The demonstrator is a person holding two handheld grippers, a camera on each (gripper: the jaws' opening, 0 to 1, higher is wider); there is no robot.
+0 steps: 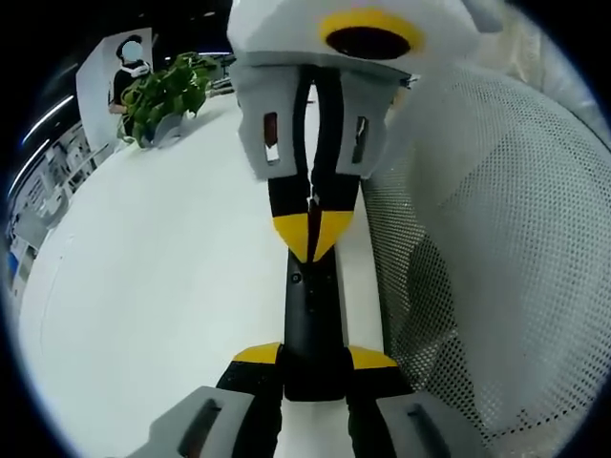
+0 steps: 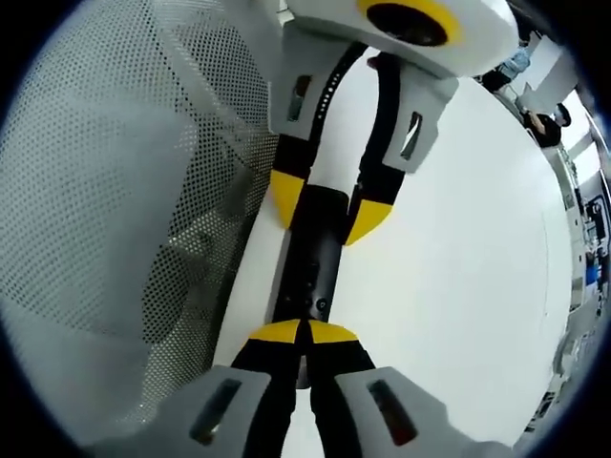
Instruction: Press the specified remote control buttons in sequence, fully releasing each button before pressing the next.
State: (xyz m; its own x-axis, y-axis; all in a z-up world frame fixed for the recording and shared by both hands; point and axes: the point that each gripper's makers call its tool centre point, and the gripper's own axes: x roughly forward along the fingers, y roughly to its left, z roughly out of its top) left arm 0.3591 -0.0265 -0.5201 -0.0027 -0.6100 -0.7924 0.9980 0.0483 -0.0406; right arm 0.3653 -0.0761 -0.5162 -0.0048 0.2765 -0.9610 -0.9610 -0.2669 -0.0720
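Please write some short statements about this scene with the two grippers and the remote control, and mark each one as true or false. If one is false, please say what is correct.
1. The left gripper holds one end of the black remote control between its jaws. True.
2. The right gripper has its jaws wide open. False: its yellow tips meet, closed, over the remote.
3. The remote lies on a dark wooden table. False: the table is white.
4. A green potted plant stands at the far end of the table. True.
5. A white mesh chair back is beside the table. True.
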